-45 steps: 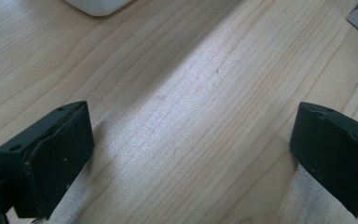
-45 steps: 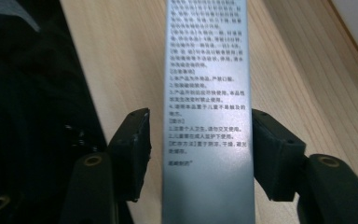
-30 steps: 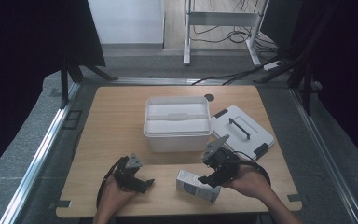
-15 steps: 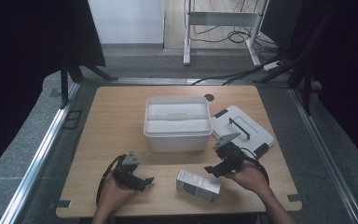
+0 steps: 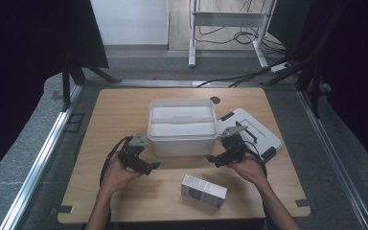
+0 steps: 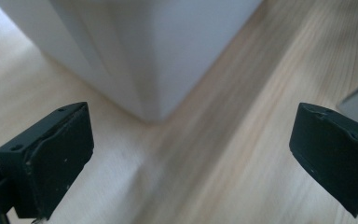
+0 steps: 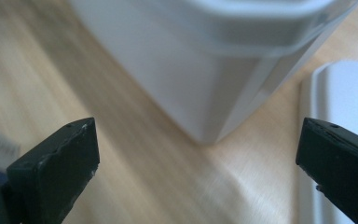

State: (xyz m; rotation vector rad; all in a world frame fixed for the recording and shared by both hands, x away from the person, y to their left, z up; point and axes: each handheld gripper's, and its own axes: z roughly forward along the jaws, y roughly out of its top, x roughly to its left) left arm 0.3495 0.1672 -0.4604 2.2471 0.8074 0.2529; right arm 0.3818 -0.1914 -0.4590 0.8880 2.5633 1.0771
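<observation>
**White box: come in from both sides**

The white box (image 5: pixel 182 125) sits in the middle of the table (image 5: pixel 120 108), with its top open. Its lid (image 5: pixel 256 130) lies flat just beside it, at 3 o'clock. A small carton (image 5: pixel 203 190) lies on its side near your edge of the table, at 6 o'clock from the box.

Your left gripper (image 5: pixel 149 165) is near the box's front corner at 7 o'clock. Its jaws are spread wide with nothing between them. In the left gripper view that corner (image 6: pixel 151 112) sits right between the jaws.

Your right gripper (image 5: pixel 212 159) is near the other front corner, at 5 o'clock. Its jaws have just been opening, and they are spread wide and hold nothing. The carton lies free on the table, apart from them.

It looks like you are getting ready to take hold of the box with both hands. To do it well, keep both sets of jaws wide. Bring each one to the box at the same height. Go slowly, so you do not push the box away. Mind the lid on the right side.
</observation>
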